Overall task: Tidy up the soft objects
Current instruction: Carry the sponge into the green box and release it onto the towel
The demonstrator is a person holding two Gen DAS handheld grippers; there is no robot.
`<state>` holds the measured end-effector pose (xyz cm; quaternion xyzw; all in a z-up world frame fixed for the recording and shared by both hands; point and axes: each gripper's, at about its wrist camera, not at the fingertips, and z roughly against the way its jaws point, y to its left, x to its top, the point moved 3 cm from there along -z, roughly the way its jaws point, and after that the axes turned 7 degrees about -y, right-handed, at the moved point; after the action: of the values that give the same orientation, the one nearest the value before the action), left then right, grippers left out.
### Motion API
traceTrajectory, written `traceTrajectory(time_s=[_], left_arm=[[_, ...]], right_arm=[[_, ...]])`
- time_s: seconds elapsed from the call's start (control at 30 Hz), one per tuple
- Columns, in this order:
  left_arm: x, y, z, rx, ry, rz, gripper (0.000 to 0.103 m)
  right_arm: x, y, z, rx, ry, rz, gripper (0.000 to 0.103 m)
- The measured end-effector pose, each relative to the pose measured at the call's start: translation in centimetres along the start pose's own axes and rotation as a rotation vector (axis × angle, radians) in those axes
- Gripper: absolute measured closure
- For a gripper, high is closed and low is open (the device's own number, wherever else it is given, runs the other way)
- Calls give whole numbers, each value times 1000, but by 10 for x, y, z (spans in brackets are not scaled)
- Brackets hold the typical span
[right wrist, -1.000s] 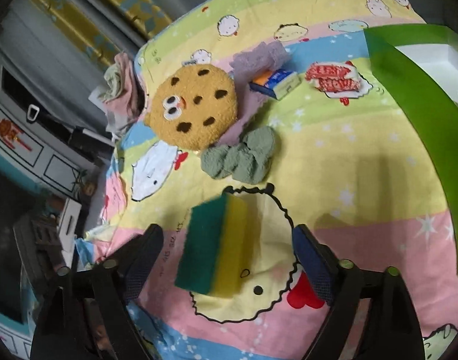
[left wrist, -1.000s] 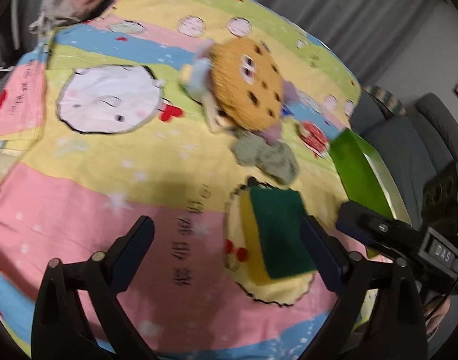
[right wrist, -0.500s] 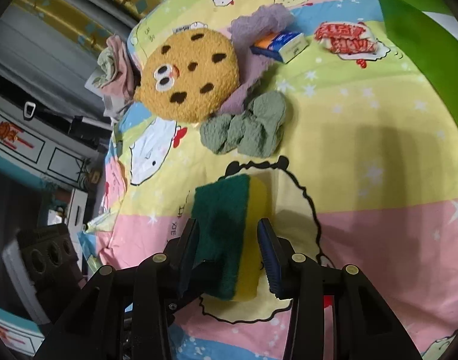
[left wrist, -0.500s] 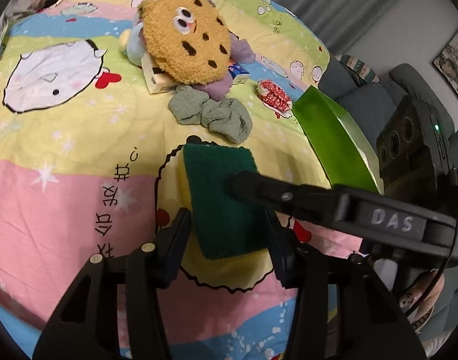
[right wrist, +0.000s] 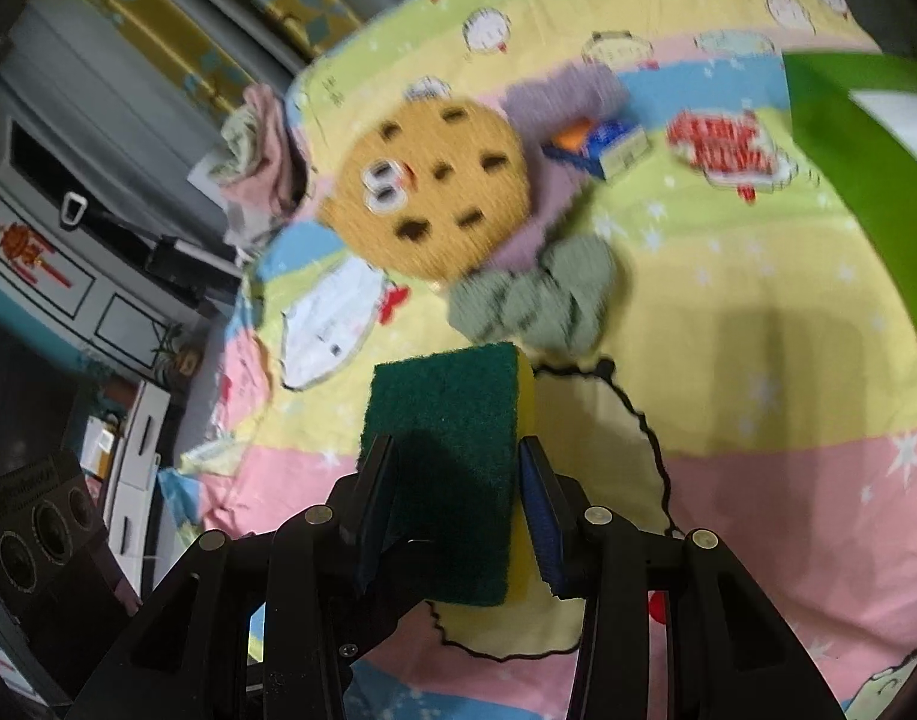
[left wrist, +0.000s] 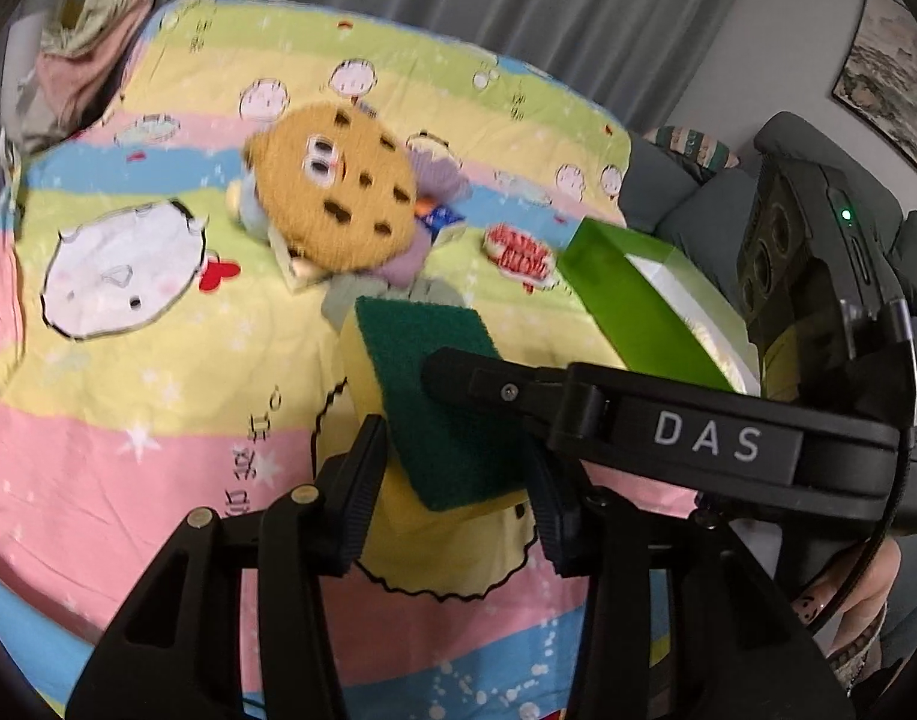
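Green-and-yellow sponge (right wrist: pixel 452 468) is squeezed by both the left gripper (left wrist: pixel 452 498) and right gripper (right wrist: pixel 458 510) above the blanket (left wrist: pixel 128 390), while cookie plush (right wrist: pixel 434 192), green cloth (right wrist: pixel 536 300) and green box (left wrist: pixel 632 306) still wait.

My sponge (right wrist: pixel 443 450) has a rough, matt green scouring face over smooth yellow foam. The cookie toy (left wrist: pixel 338 198) looks fuzzy. Printed cotton sheet (left wrist: pixel 128 396); glossy green box (left wrist: pixel 632 306).

You have one sponge (left wrist: pixel 434 396), one cookie plush (left wrist: pixel 338 198), one green rag (right wrist: pixel 536 294), one green box (left wrist: pixel 632 300), and two grippers.
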<state>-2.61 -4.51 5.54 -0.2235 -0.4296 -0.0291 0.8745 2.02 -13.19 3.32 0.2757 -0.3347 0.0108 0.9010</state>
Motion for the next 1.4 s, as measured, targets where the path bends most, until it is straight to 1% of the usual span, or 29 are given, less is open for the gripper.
traceTrajectory(time_s=[0.2, 0.3, 0.5, 0.7, 0.97, 1.13, 1.3, 1.4], left_arm=[[10, -16, 4, 24, -33, -53, 60], [14, -25, 2, 11, -46, -57, 60], [24, -56, -3, -9, -72, -104, 60], [38, -89, -11, -65, -108, -158, 60], [51, -133, -33, -141, -103, -213, 61], [54, -166, -48, -194, -93, -258, 61], [55, -198, -68, -249, -72, -309, 61], [55, -216, -84, -286, -48, -328, 61]], right_arm=[[9, 7, 17, 1, -53, 29, 59], [15, 3, 28, 10, -81, 20, 59], [26, -10, 52, -4, -139, -2, 59], [41, -26, 82, -28, -226, -20, 59], [59, -53, 118, -99, -318, -45, 59], [69, -79, 142, -129, -369, -79, 59], [76, -109, 163, -153, -424, -140, 59], [80, -126, 173, -191, -447, -169, 59]])
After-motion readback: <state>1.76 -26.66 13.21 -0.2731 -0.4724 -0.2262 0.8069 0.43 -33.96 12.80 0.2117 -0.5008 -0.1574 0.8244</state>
